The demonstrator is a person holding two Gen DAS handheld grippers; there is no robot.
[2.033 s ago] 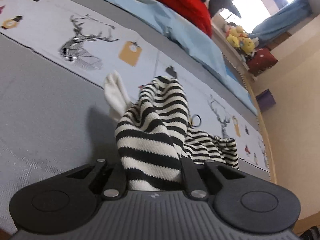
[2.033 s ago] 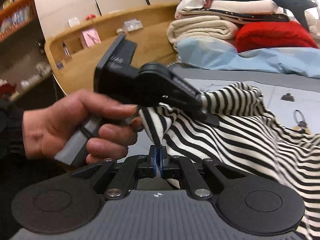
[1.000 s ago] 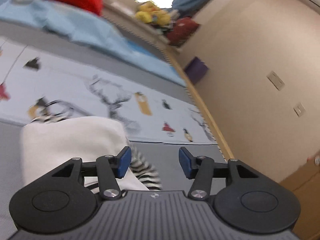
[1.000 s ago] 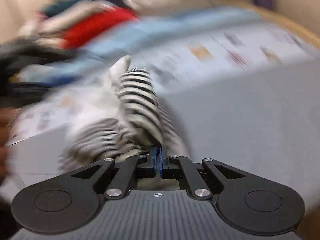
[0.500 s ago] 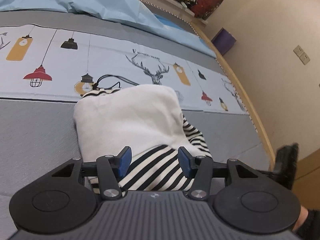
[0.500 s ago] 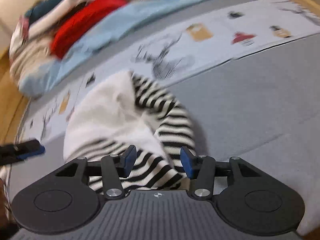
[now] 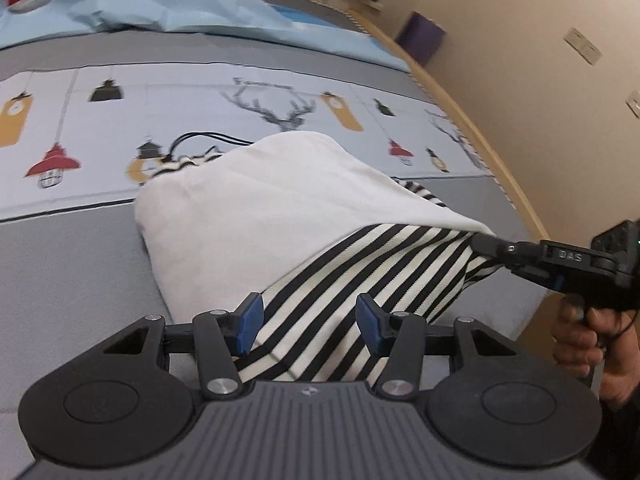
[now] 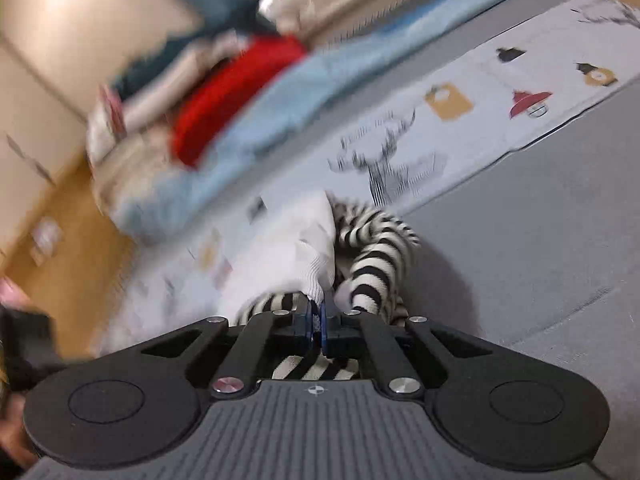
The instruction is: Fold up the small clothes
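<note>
While the left gripper [image 7: 308, 318] sits with jaws apart over the striped top [image 7: 360, 272], the right gripper [image 8: 318, 320] has its jaws clamped on its edge.

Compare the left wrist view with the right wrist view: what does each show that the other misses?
Only the left wrist view shows the left tongs open over the striped garment, the right hand on its handle, and a purple box by the wall. Only the right wrist view, partly blurred, shows the right tongs shut on the garment's edge and a stack of folded laundry. Both show the garment, its white side up, the printed sheet, the blue blanket and something red.
</note>
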